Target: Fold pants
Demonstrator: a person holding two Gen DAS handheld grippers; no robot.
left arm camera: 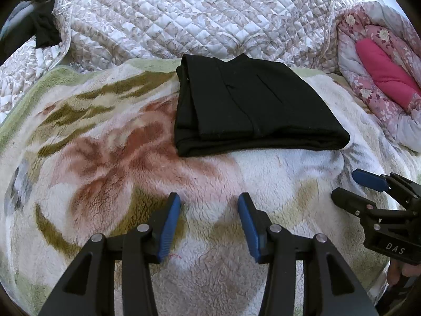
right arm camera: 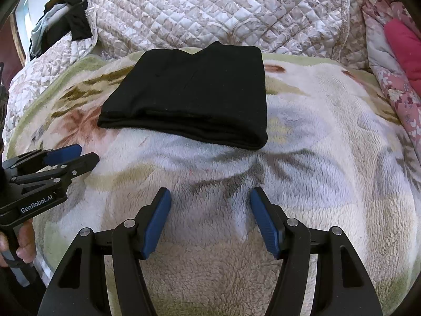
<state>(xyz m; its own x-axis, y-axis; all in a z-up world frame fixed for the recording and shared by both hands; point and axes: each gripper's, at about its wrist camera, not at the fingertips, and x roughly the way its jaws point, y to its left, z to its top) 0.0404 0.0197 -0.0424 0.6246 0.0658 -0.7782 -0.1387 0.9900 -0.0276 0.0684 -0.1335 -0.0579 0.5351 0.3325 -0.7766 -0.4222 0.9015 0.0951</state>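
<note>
Lying folded on fleece blanket (left arm camera: 110, 163), pants (left arm camera: 252, 110) border quilt (left arm camera: 184, 15).

We see the folded pants (left arm camera: 252, 105) lying flat on the fleece blanket (left arm camera: 110, 158), toward its far edge. Behind them the quilted bedspread (left arm camera: 184, 15) rises in a heap, touching the blanket's far border. To the right of the blanket lies a bundled comforter (left arm camera: 381, 65); at far left, behind the bedspread's corner, some clothes (right arm camera: 76, 23) hang. Nearer to us than the pants, the left gripper (left arm camera: 209, 205) and the right gripper (right arm camera: 210, 197) hover side by side over the blanket, well apart from the pants, jaws spread.
</note>
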